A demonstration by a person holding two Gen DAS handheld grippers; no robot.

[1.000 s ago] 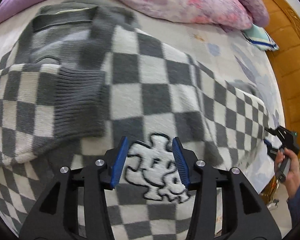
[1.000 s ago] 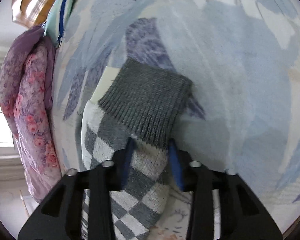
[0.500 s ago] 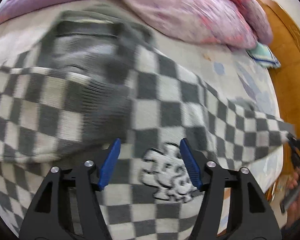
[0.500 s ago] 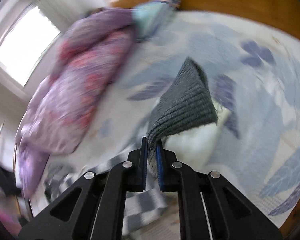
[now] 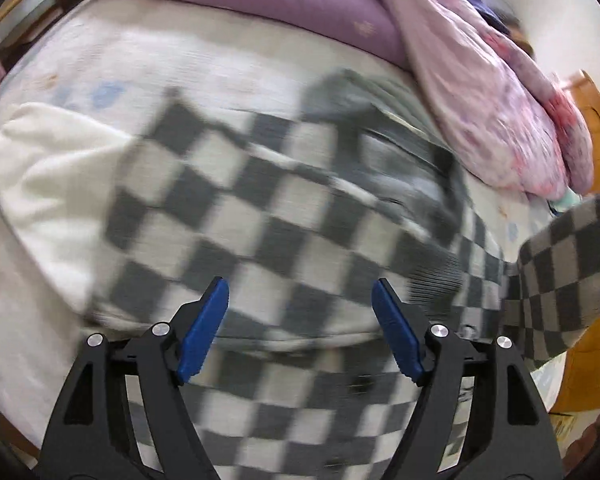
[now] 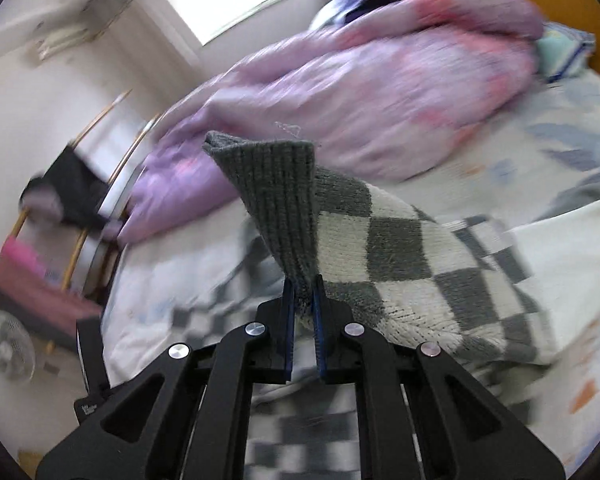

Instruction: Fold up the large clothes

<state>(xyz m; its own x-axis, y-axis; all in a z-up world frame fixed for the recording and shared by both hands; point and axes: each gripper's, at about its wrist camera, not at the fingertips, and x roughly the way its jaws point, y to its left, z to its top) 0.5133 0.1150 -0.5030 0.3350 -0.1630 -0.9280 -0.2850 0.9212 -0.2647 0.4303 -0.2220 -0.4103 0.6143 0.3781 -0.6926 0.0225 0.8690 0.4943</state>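
A grey-and-white checkered knit sweater (image 5: 284, 224) lies spread on the bed, blurred by motion. My left gripper (image 5: 300, 328) hangs open and empty above the sweater's body. My right gripper (image 6: 301, 320) is shut on the grey ribbed cuff (image 6: 276, 200) of one sleeve and holds it lifted above the bed. The checkered sleeve (image 6: 420, 272) trails down to the right of it. The lifted sleeve also shows at the right edge of the left wrist view (image 5: 560, 272).
A pink and purple quilt (image 5: 480, 80) is piled along the far side of the bed (image 5: 100, 64). A white pillow (image 5: 48, 184) lies at the left. An orange wooden headboard (image 5: 596, 128) stands at the right. A fan (image 6: 8, 352) and a rack (image 6: 80, 208) stand beside the bed.
My right gripper has shut on the sleeve cuff, lifted it and carried it over towards the sweater's body. My left gripper has opened wider and swung left across the sweater.
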